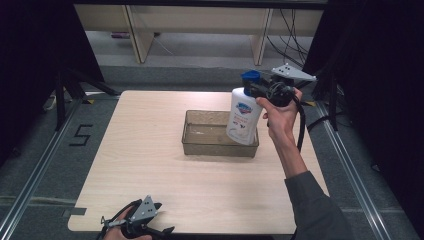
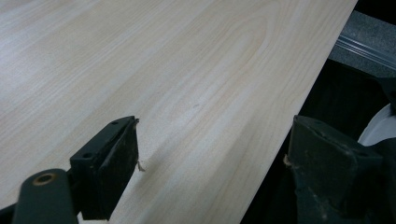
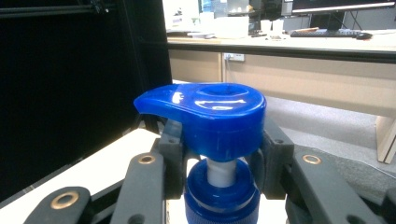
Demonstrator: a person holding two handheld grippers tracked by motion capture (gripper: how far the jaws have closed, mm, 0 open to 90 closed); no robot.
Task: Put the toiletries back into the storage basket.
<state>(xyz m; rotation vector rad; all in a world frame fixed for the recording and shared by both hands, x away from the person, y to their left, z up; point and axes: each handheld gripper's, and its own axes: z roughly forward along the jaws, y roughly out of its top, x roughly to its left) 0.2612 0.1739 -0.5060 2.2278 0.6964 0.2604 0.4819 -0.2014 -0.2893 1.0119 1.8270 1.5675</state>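
Observation:
A white soap bottle [image 1: 244, 117] with a blue pump head [image 1: 250, 76] hangs upright in the air over the right end of a clear, shallow tray [image 1: 200, 145]. My right gripper [image 1: 257, 89] is shut on the bottle's neck just under the pump. In the right gripper view the pump head [image 3: 210, 112] sits above the gripper [image 3: 222, 158], one jaw on each side of the white stem. My left gripper [image 1: 164, 217] rests at the table's near left edge. It is open [image 2: 215, 126], with bare wood between its fingers.
The light wooden table [image 1: 150, 150] stands on grey floor with metal rails [image 1: 30, 185] on both sides. A black "5" [image 1: 80, 135] is marked on the floor at left. Black curtains flank the scene, and wooden desk legs [image 1: 137, 35] stand behind.

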